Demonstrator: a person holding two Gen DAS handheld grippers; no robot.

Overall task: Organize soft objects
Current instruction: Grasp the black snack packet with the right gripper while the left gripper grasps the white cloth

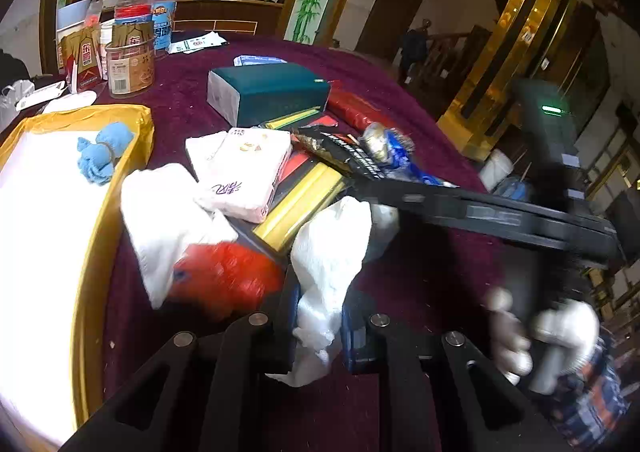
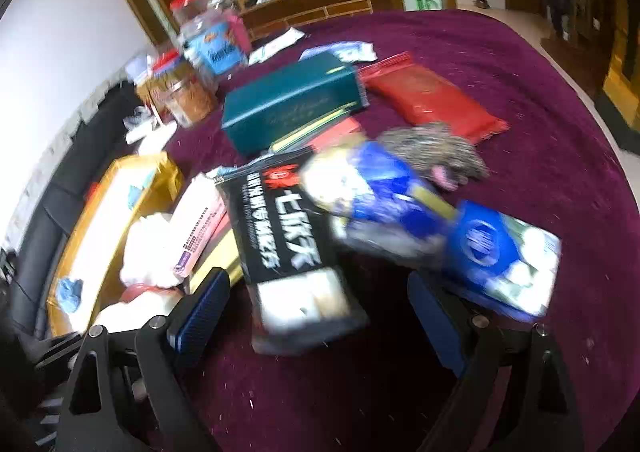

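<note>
My left gripper (image 1: 320, 328) is shut on a crumpled white tissue (image 1: 328, 252), which sticks up from between the pads. Beside it lie a folded white cloth (image 1: 168, 220), a blurred red soft thing (image 1: 228, 276) and a pink tissue pack (image 1: 244, 172). A knotted blue cloth (image 1: 102, 156) rests in the yellow tray (image 1: 96, 236) at the left. My right gripper (image 2: 320, 316) stands open over the near end of a black packet (image 2: 288, 236); its blue pads are apart from the packet. A blue pack (image 2: 500, 252) lies to its right.
A dark red cloth covers the round table (image 2: 540, 124). On it are a green box (image 1: 268, 92), a red packet (image 2: 432, 96), a grey scrubber (image 2: 436, 152) and jars (image 1: 132, 64) at the back left. The right gripper's body (image 1: 480, 212) and a gloved hand (image 1: 552, 332) cross the left wrist view.
</note>
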